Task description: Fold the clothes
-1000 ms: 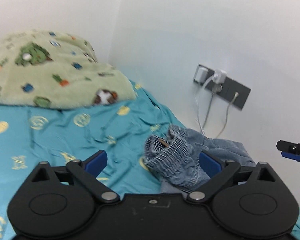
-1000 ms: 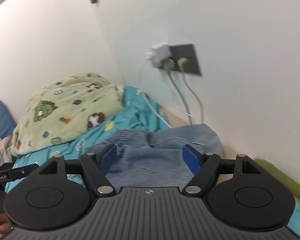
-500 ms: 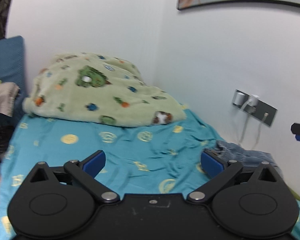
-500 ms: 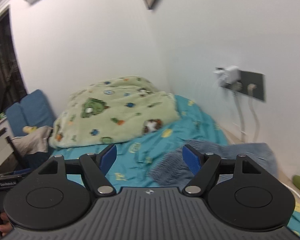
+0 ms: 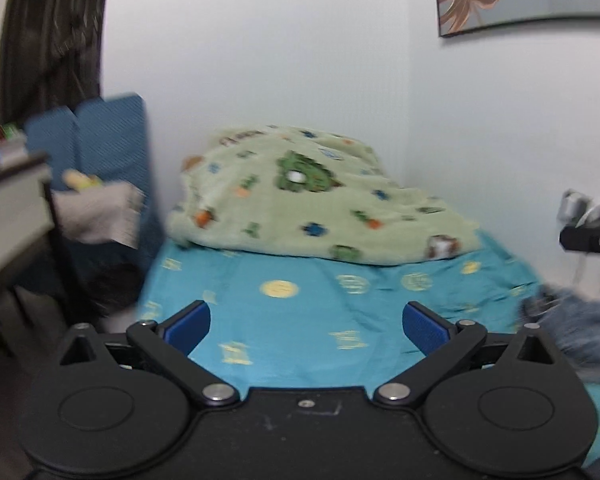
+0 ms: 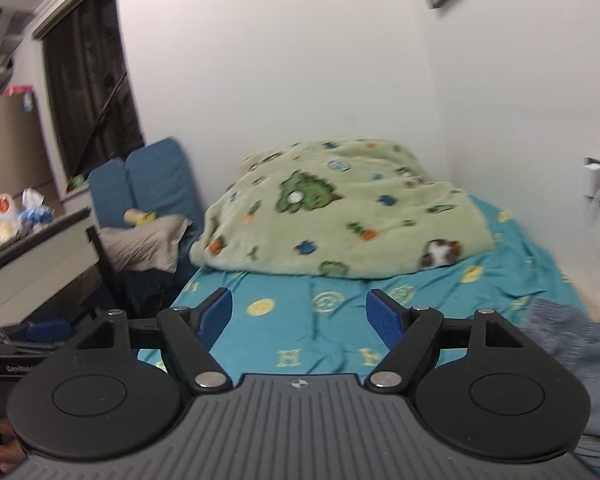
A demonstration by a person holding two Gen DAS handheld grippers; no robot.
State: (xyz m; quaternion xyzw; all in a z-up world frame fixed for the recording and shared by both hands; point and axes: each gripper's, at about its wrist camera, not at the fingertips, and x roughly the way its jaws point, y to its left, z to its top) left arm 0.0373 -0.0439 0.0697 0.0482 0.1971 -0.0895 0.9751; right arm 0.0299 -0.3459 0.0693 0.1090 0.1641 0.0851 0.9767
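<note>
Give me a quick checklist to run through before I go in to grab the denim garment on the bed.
1. Left tool open and holding nothing: ok.
2. Right tool open and holding nothing: ok.
3. Denim garment in view: ok, at the right edge, lying crumpled on the teal bedsheet.
4. Garment between either tool's fingers: not ok, both aim at bare sheet left of it.
5. Green blanket apart from the garment: ok, it lies further back.
6. Waistband or hem findable: cannot tell, too blurred.

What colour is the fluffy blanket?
Pale green blanket with little animal pictures; clearest in the right wrist view.
</note>
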